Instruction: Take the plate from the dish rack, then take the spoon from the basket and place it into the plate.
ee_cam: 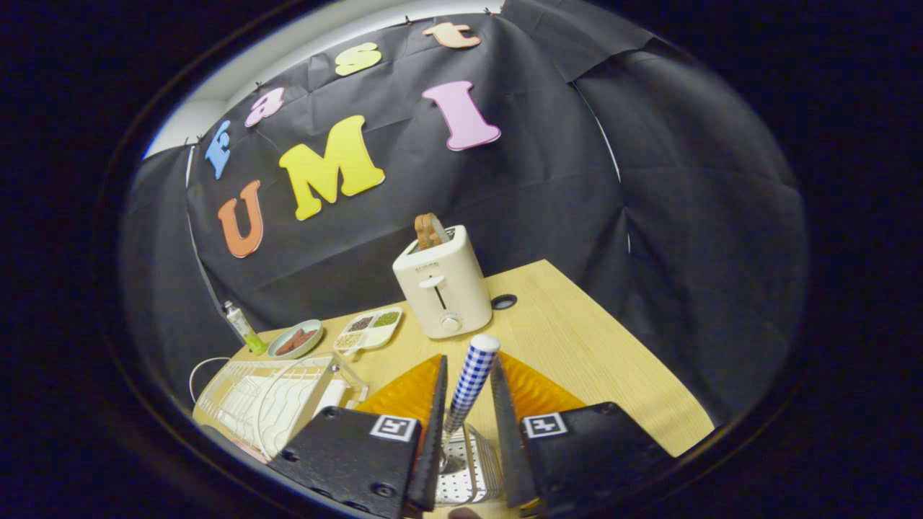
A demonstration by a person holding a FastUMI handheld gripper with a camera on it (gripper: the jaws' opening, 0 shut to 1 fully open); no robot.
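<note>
A spoon with a blue-and-white checked handle (472,378) stands upright in a white perforated basket (469,476) right under my fingers. My gripper (469,360) is open, its two fingers on either side of the handle; the left finger is close to it and a small gap shows on the right. The spoon's bowl is hidden inside the basket. An orange ribbed plate (404,395) lies flat on the wooden table just beyond the basket, partly covered by my fingers. The white wire dish rack (267,396) stands to the left of the plate.
Beyond the plate stands a cream toaster (441,288) with a slice of toast in it. Left of it are a divided tray of grains (369,328), a small dish (294,339) and a small bottle (241,328). The table's right edge (649,375) runs close by.
</note>
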